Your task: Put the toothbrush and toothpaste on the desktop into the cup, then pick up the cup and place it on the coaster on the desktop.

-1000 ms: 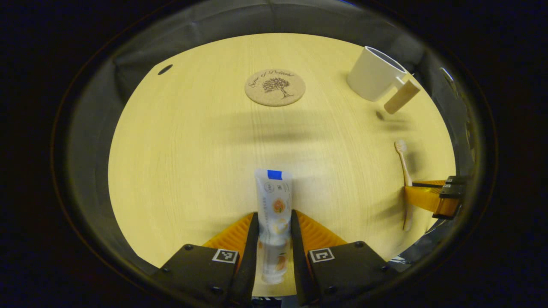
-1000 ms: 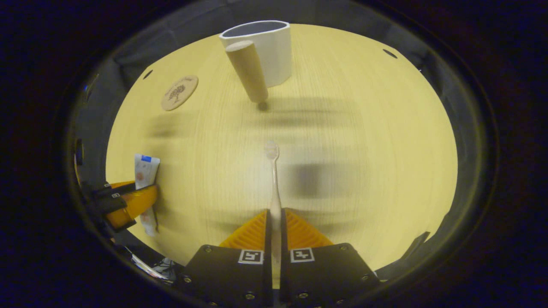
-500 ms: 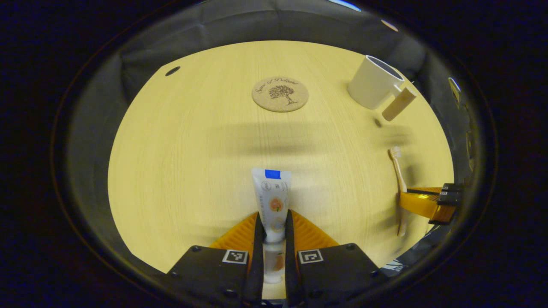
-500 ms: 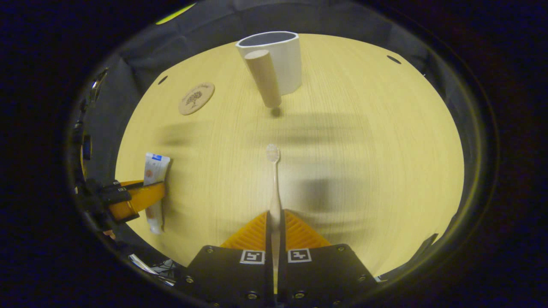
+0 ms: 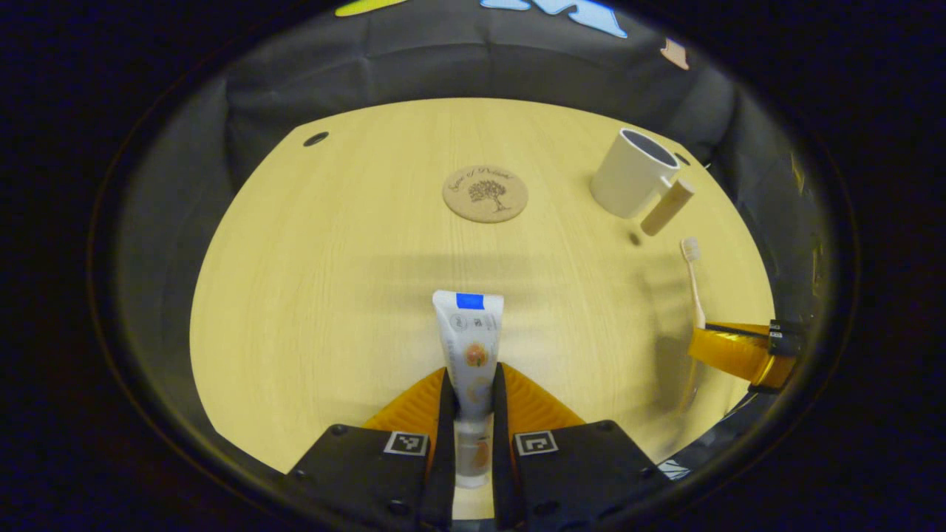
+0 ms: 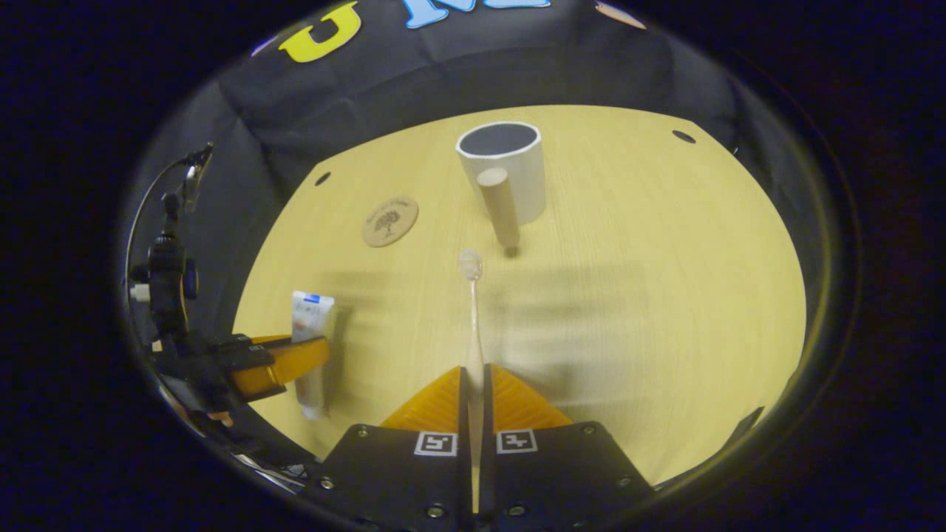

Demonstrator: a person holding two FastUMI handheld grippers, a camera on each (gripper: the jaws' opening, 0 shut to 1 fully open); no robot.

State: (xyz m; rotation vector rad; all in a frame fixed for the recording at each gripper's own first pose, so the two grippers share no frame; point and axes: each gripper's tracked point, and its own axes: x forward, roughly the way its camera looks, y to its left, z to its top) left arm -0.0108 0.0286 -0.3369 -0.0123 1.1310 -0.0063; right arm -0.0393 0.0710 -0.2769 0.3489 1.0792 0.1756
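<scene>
The left gripper clamps the toothpaste and the right gripper pinches the toothbrush, each pointing forward, likely for dropping end-first into the cup at the far side. The coaster lies left of it.

A recording booth, set up like a lab, not a home. A pale wood-grain desk is enclosed on its far and side edges by black cloth wall hung close behind it. Round cable holes are cut into the desk near its far corners. A stand with clamps and cable is seen at the left of the right gripper view, beside the desk. Only a few staged household props are laid out: cup, coaster.
</scene>
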